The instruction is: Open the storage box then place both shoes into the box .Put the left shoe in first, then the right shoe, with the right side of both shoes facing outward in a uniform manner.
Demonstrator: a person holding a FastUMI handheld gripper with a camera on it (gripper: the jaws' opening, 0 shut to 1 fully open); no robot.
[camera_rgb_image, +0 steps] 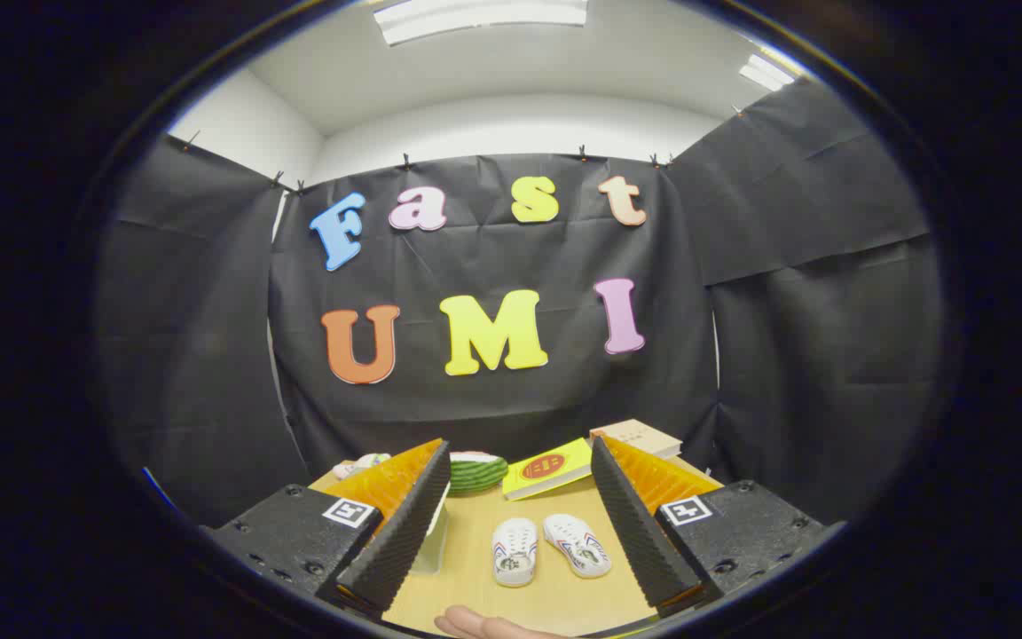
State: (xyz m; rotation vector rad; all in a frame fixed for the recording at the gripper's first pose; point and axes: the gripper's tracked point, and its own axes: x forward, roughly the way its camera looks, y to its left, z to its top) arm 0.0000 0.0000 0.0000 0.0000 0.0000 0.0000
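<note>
We see two small white shoes with red and blue stripes lying side by side on the light wooden bench (555, 595). The left white shoe (513, 551) and the right white shoe (577, 544) sit close together, soles down, a little apart from each other. They lie between the two fingers, just ahead of us.

A clear see-through plastic storage box (433, 538) stands on the bench next to the left finger. That finger hides most of it, so we cannot tell if its door is open or closed.

Our gripper (520, 461) has its jaws spread wide and holding nothing. The shoes are not touched by either finger.

Farther back on the bench lies a yellow book with a red round mark (548, 469). Just behind it and a bit to the right lies a pale tan book (640, 437). To the left of the yellow book sits a round green striped thing that looks like a watermelon cushion (475, 471), though we are not sure what it is. A small white and pale green thing (360, 463) peeks out past the left finger.

At the near edge of the bench we see part of a person's hand (484, 626).
</note>
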